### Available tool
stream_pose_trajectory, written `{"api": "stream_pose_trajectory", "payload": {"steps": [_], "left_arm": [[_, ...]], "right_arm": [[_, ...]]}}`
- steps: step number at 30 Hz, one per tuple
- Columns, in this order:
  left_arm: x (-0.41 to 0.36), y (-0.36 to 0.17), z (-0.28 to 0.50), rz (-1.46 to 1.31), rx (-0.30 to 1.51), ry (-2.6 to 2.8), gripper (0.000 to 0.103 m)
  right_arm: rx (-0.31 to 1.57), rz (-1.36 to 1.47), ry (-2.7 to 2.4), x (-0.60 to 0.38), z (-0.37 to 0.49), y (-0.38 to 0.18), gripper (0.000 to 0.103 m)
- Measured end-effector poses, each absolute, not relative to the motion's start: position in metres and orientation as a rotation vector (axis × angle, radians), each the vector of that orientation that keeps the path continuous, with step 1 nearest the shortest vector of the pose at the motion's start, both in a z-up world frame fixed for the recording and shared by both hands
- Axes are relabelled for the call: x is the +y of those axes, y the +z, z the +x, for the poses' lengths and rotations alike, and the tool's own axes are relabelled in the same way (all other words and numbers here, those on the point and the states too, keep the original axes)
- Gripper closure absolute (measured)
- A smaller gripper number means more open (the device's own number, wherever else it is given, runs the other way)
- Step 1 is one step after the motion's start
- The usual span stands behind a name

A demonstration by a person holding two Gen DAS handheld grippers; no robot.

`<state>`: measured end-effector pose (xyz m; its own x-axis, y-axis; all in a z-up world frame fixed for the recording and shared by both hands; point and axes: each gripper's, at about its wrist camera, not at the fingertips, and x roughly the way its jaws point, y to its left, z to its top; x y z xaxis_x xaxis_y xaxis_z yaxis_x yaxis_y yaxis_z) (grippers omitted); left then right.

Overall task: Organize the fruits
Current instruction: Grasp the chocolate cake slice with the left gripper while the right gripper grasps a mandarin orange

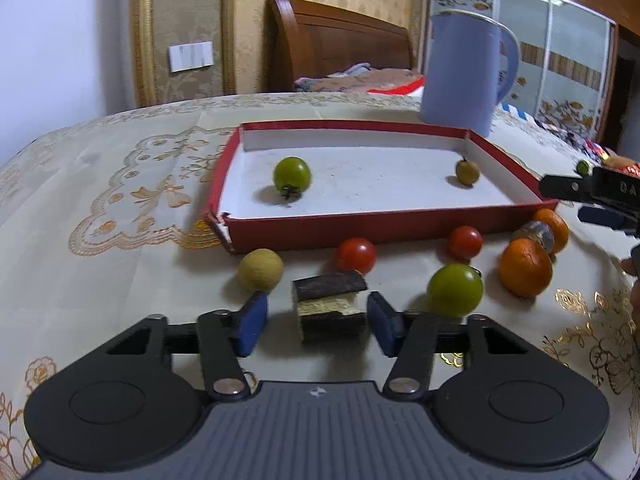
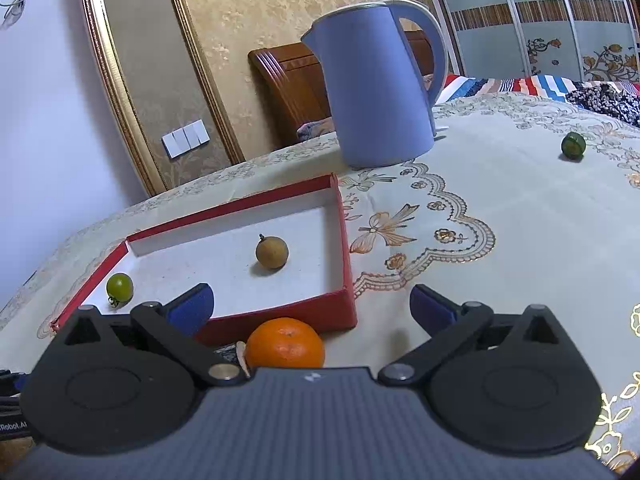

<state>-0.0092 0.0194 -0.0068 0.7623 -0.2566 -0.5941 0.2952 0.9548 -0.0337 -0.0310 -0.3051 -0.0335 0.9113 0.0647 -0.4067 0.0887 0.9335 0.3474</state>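
- The tabletop [image 1: 120, 184] is carrying everything: a blue kettle [image 1: 460, 68] is standing far beyond the fingers, and the red tray [image 1: 360, 228] is lying just ahead of them.
- The tray is holding a green tomato [image 1: 292, 174] and a brown longan [image 1: 467, 172]; it is the likely destination.
- Two oranges [image 1: 525, 266] are sitting ahead and right of the left gripper [image 1: 316, 322]; a green fruit [image 1: 455, 290] is resting just outside its right finger.
- The sugarcane piece [image 1: 330, 306] is lying between the left fingers. The fingers are standing half spread, with gaps showing on both sides, so nothing is pinched yet.
- Recommended: centre the piece, press on its cut sides, and avoid nudging the pale longan [image 1: 261, 270] just beyond the left finger or the red tomatoes [image 1: 356, 255] ahead.
- The right gripper [image 2: 312, 308] is hovering with fingers spread wide and empty above an orange [image 2: 285, 343].
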Motion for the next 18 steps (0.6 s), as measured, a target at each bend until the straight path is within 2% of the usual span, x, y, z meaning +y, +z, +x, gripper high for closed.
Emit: {"api": "stream_pose_trajectory", "payload": {"steps": [3,13,18], "left_arm": [[0.022,-0.006,-0.009,0.041,0.633,-0.306,0.063],[0.021,-0.006,-0.009,0.054,0.625,-0.302,0.066],[0.020,-0.007,-0.010,0.059,0.627,-0.306,0.066]], "right_arm": [[0.424,0.372,-0.012,-0.306,-0.031,-0.033,0.000],[0.446,0.345,0.002,-0.314,-0.044,-0.033,0.000],[0.467,0.183,-0.002,-0.307,-0.057,-0.031,0.000]]}}
